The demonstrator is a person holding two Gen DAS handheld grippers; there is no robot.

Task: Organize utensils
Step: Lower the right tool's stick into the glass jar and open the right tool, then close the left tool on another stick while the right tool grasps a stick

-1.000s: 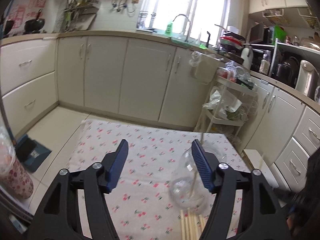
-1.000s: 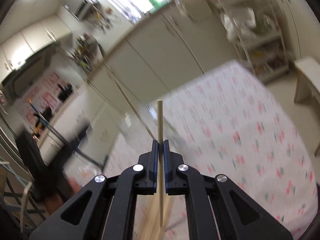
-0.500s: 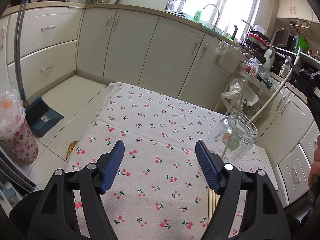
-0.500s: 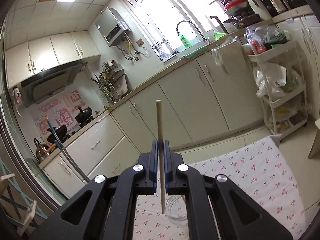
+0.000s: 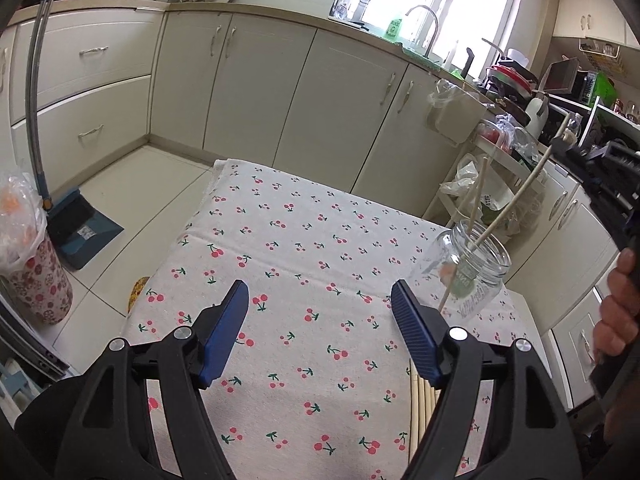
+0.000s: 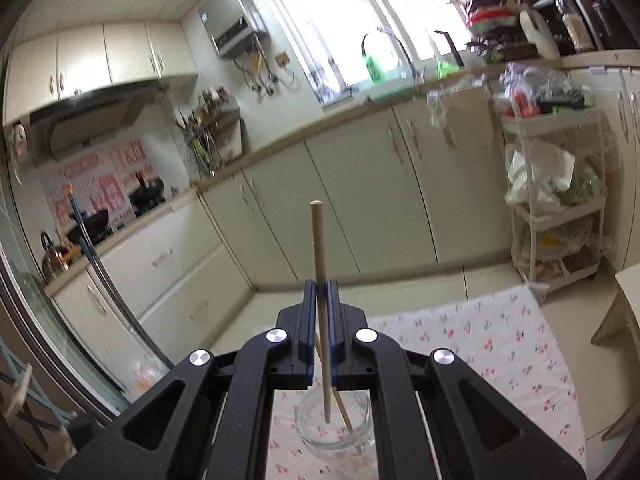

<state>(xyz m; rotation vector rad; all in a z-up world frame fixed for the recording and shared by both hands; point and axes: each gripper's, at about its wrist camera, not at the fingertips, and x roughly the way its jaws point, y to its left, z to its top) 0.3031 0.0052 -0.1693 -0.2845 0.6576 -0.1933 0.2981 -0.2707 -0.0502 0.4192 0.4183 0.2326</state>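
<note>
Clamping a pale wooden chopstick between blue pads, the right gripper holds it upright, its lower tip dipping into the mouth of a clear glass jar where a second chopstick already leans. Nearer the left camera, the left gripper hangs with jaws wide apart and nothing between them, over a cherry-print tablecloth. More chopsticks lie bundled by its right finger, the jar just beyond. Cream cabinets and a cluttered shelf cart stand behind.
</note>
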